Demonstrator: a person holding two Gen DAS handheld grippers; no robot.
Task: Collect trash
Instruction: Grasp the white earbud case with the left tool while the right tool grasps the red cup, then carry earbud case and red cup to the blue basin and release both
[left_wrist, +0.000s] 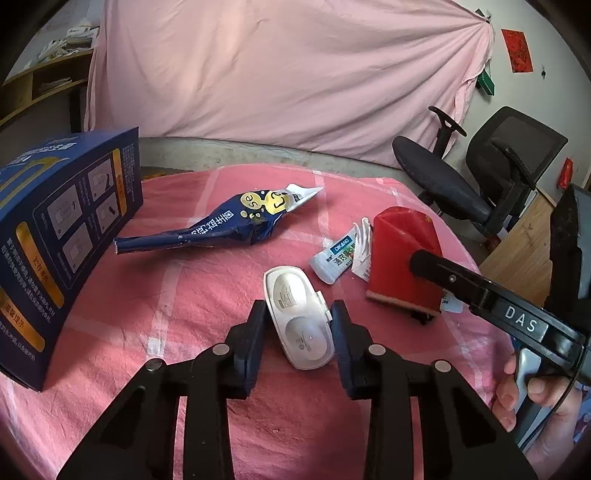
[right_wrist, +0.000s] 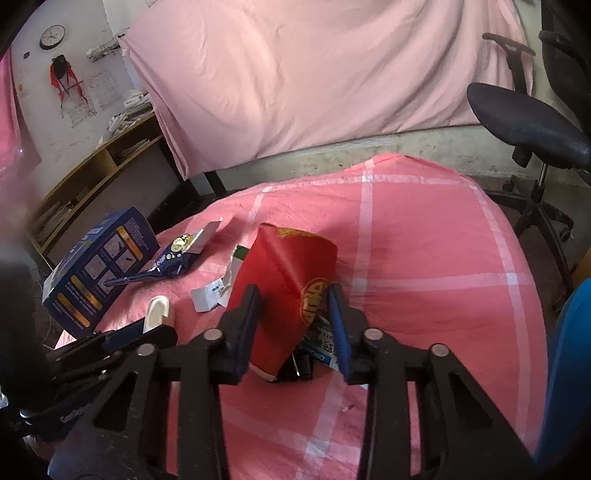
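pink checked cloth (left_wrist: 184, 295); left gripper (left_wrist: 298, 325) pinches glossy oval case (left_wrist: 295, 317), right gripper (right_wrist: 295, 321) crumpled red carton (right_wrist: 284, 280).

Case (left_wrist: 301, 321) lies between box (left_wrist: 55, 236) and carton (left_wrist: 402, 258).

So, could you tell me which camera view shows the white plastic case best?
The left wrist view: the white plastic case lies lengthwise between the left gripper fingers, its whole top and both oval domes visible. In the right wrist view only one rounded end of the case shows edge-on, the rest hidden behind the left gripper.
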